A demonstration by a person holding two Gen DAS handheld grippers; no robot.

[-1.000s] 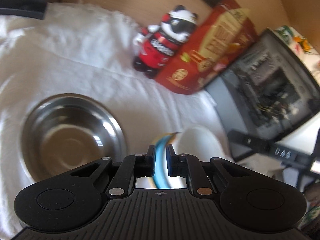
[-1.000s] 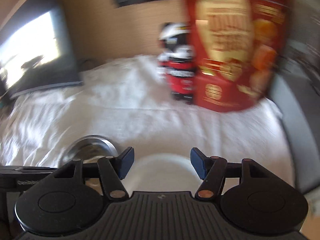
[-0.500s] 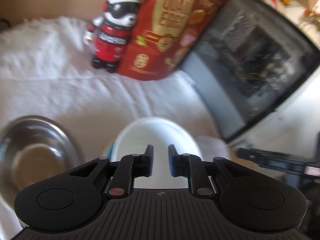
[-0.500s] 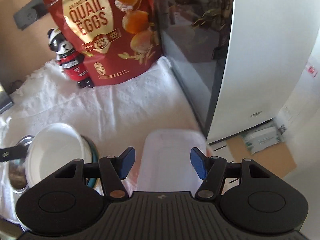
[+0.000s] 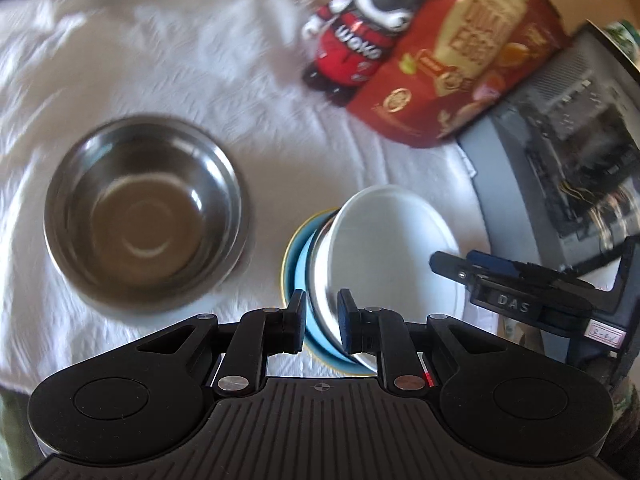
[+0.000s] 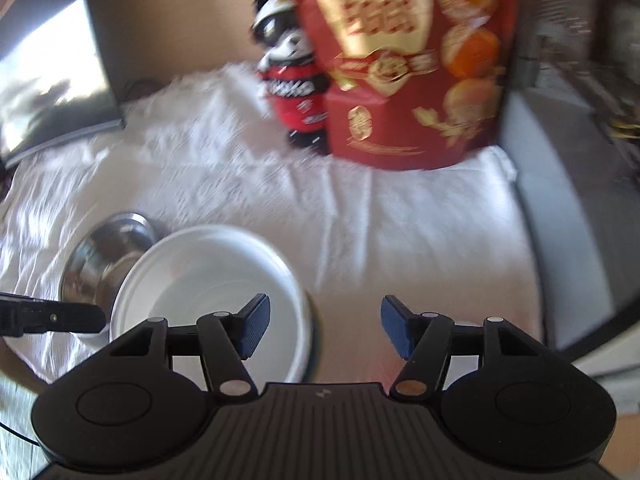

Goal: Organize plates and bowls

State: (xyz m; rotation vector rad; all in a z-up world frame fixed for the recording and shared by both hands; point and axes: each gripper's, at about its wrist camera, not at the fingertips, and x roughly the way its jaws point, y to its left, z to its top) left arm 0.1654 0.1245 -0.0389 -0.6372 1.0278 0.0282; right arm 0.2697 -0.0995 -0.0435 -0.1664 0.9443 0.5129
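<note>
A white bowl (image 5: 384,240) sits tilted in a light blue plate (image 5: 298,256) on the white cloth. My left gripper (image 5: 322,320) has its fingers narrowly apart around the near rims of the bowl and plate; contact is unclear. A steel bowl (image 5: 144,212) stands to the left. In the right wrist view the white bowl (image 6: 208,280) lies under the left finger of my right gripper (image 6: 324,328), which is open and empty above the cloth. The steel bowl (image 6: 108,248) is behind it to the left.
A panda-shaped bottle (image 5: 360,48) and a red quail-egg bag (image 5: 460,56) stand at the back of the cloth (image 5: 200,60). A dark glass-fronted appliance (image 5: 568,152) borders the right side. A dark screen (image 6: 52,88) leans at the back left.
My left gripper has swung back left, and its fingers now straddle the rims of the bowl and plate. My right gripper has swung left from a clear container to beside the white bowl.
</note>
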